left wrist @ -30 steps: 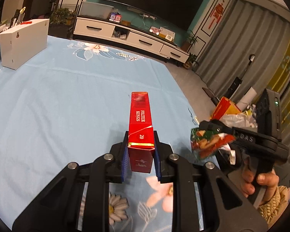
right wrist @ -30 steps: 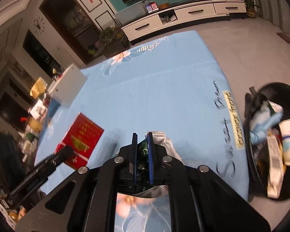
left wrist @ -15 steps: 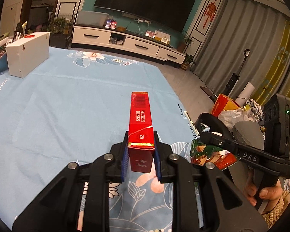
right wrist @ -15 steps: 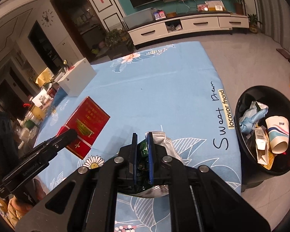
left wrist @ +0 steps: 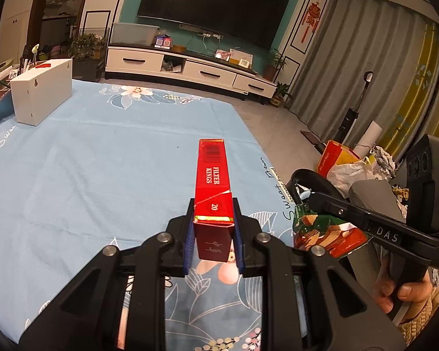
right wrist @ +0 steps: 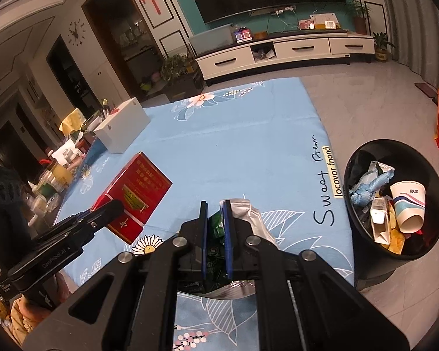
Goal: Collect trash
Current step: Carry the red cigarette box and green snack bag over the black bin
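The bin (right wrist: 395, 201) stood on the floor off the worktop's (right wrist: 234, 146) right edge, ahead and to the right of the right tool (right wrist: 215, 234), the nearer one, which was clamped on a crumpled wrapper (right wrist: 243, 213) above the worktop. The left tool (left wrist: 213, 228), farther off, gripped a red carton (left wrist: 212, 181) by one end, its long axis pointing straight ahead.
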`<state>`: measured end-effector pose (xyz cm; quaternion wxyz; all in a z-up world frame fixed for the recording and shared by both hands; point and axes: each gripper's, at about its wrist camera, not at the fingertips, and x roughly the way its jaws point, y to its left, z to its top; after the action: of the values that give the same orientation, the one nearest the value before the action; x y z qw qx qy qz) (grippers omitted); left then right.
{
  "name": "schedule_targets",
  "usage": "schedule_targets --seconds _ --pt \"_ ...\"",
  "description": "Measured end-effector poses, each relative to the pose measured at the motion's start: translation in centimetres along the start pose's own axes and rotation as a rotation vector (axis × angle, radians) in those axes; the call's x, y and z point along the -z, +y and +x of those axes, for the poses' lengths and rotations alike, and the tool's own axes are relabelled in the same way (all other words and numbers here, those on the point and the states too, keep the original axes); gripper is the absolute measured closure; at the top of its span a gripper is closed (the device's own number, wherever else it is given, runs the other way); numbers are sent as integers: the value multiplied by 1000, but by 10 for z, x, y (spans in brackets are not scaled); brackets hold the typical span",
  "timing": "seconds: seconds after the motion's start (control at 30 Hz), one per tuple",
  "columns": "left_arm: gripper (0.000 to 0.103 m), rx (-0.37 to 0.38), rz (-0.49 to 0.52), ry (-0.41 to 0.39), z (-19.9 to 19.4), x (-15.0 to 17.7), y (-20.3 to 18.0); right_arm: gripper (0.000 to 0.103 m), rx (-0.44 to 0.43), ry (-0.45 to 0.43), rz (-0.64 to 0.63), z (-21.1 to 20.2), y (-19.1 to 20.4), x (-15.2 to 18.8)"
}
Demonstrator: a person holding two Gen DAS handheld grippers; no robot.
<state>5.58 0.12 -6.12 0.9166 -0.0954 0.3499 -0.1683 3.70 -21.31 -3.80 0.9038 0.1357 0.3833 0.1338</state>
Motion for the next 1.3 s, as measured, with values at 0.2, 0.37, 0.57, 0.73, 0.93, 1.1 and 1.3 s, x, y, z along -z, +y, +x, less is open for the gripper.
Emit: schedule_targets --seconds 0.2,0.37,0.57,0.73,0.93,1.1,1.3 --pt "80 -1 12 -7 -2 1 -6 92 4 -26 12 -9 -6 0" --pt "80 -1 25 -11 -3 1 -11 92 7 -44 26 -15 -13 1" --pt "80 4 42 -11 -2 1 -21 92 11 -60 43 -21 -21 0" --pt "80 5 56 -9 0 1 -27 92 20 -73 57 -25 -29 -1" --pt "80 8 71 -5 5 -2 -34 92 31 -85 67 -30 -37 0" --pt "80 14 94 5 13 -4 -45 92 45 -105 94 -36 -52 0" --pt "80 30 131 22 28 -8 -62 92 73 -129 143 -43 -78 2"
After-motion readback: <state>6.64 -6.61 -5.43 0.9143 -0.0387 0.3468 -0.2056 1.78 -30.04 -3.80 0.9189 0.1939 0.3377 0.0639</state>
